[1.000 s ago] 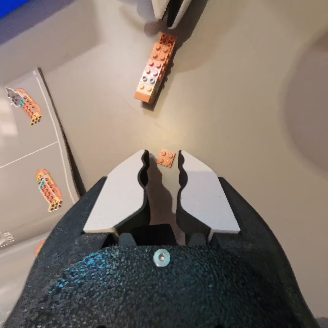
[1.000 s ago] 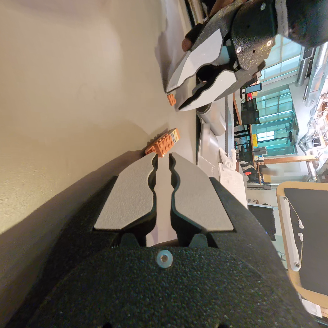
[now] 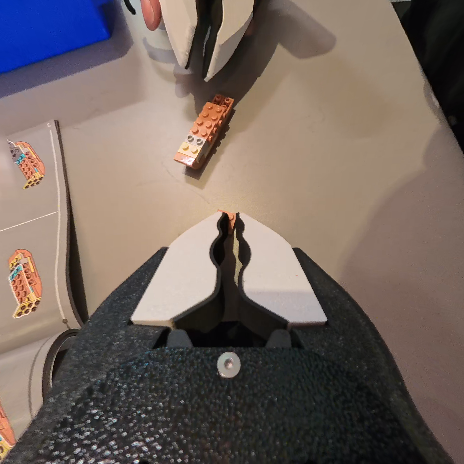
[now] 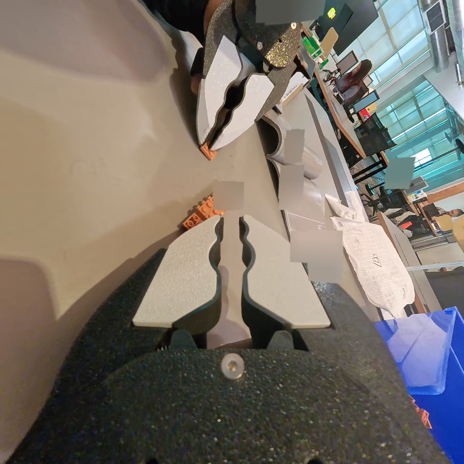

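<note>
My left gripper is shut on a small orange square plate, pinched on edge at the very fingertips. The right wrist view shows the same: the left gripper's tips clamp the plate just above the beige table. An orange brick assembly with a grey and a yellow piece at one end lies on the table ahead of it. My right gripper is open by a narrow gap with nothing between its fingers. It hovers just behind the assembly and shows at the top of the left wrist view.
An open instruction booklet with brick pictures lies at the left. A blue bin stands at the far left, and shows at the lower right of the right wrist view. A white printed plastic bag lies beside the booklet. The table's edge runs along the right. The left gripper's tips are roughly 10 cm from the right gripper's.
My left jaws closed on the orange plate, which lay flat between them, and now hold it on edge. The right gripper has drawn back from the assembly's far end.
</note>
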